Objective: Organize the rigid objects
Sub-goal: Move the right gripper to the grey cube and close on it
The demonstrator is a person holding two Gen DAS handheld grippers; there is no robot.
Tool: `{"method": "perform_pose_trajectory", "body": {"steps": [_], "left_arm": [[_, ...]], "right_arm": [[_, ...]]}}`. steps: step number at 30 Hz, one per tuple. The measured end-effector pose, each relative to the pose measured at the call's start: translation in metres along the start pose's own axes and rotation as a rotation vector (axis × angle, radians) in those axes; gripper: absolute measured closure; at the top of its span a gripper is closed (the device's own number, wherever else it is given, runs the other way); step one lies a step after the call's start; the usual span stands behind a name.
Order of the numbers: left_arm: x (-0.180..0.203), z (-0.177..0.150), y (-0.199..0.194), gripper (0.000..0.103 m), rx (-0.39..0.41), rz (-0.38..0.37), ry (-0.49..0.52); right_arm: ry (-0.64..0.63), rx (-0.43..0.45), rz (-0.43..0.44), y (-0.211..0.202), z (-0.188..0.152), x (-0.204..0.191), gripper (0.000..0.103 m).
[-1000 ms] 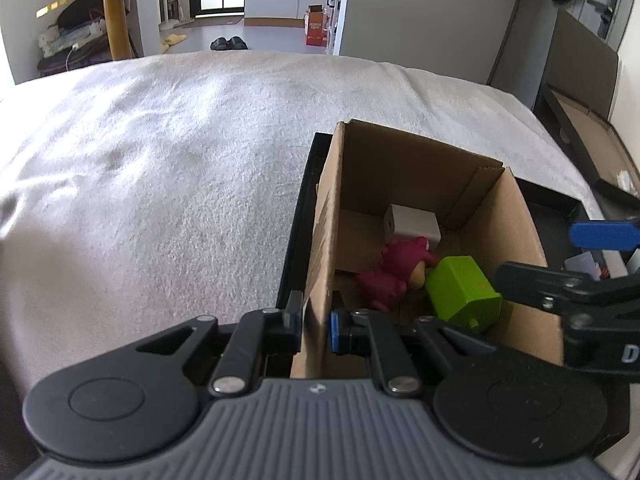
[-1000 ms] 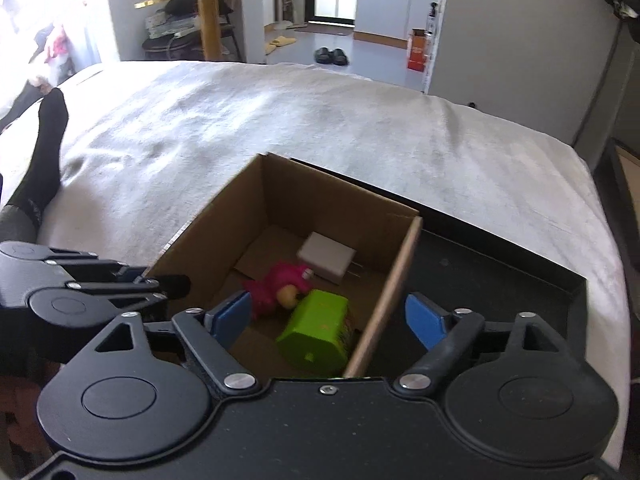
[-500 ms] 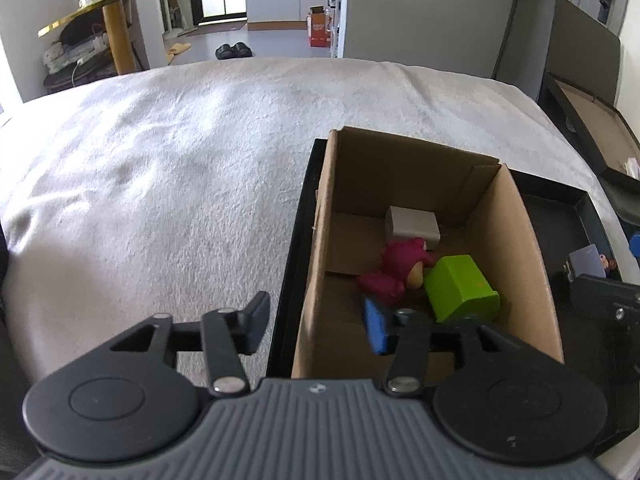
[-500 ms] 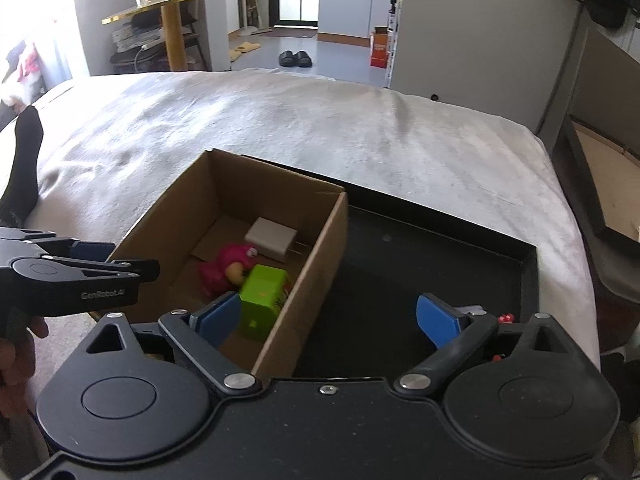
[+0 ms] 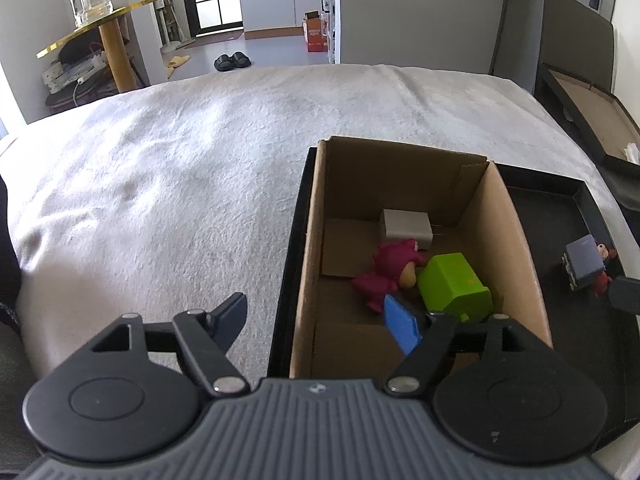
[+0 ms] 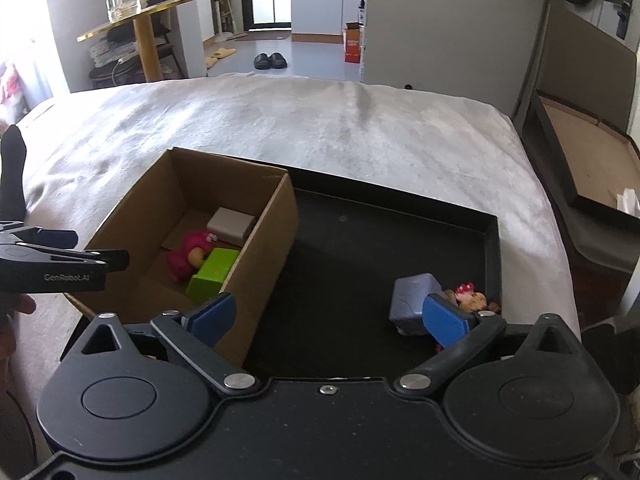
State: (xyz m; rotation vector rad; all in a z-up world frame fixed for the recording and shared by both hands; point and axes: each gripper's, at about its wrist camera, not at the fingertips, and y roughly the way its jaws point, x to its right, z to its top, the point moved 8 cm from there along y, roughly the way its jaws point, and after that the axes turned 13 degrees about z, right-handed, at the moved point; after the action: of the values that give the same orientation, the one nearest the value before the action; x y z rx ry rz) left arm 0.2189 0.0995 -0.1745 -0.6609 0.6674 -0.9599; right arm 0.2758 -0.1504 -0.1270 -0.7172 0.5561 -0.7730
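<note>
Over cardboard box (image 5: pixel 400 168): left tool (image 5: pixel 320 320) spread wide, empty; right tool (image 6: pixel 328 316) likewise.

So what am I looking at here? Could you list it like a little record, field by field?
surface: bed cover
tray: black tray on the bed
box: cardboard box standing in the tray
in box: grey charger, pink toy, green block
outside box: purple-grey block and small red figure, on the tray floor
left gripper: open, holding nothing
right gripper: open, holding nothing
</note>
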Motion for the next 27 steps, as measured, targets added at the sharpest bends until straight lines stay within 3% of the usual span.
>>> {"method": "perform_pose_trajectory", "body": {"steps": [19,27], "left_arm": [[0.012,-0.001,0.003,0.024,-0.009,0.022,0.039],[0.018,-0.002,0.01,0.024,-0.016,0.051,0.058]], "right_arm": [[0.059,-0.021,-0.041,0.008,-0.026,0.046,0.0],[0.07,-0.013,-0.061,0.02,-0.03,0.07,0.013]]}}
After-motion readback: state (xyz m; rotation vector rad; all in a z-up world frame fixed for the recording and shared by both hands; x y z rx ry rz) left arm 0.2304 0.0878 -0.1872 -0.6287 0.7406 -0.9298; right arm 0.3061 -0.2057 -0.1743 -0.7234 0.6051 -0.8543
